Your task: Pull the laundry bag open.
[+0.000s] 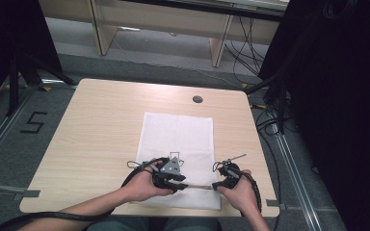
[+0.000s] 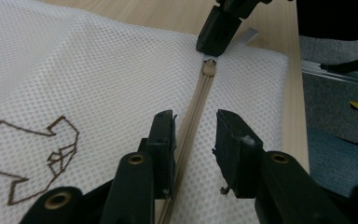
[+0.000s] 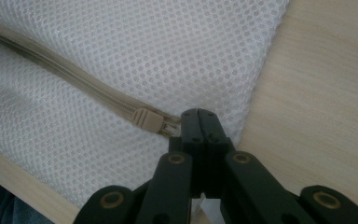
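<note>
A white mesh bag lies flat on the middle of the wooden table. Its beige zipper runs along the bag's near edge. My left gripper is open, one jaw on each side of the zipper line just above the mesh. My right gripper is shut on the zipper pull, right beside the beige slider near the bag's right end. In the high view the left gripper and right gripper face each other along the zipper. A brown line drawing is printed on the mesh.
A round cable hole sits near the table's far edge. The bag's near edge lies close to the table's front edge. Black curtains and cables stand to the right; wooden furniture legs stand beyond the table.
</note>
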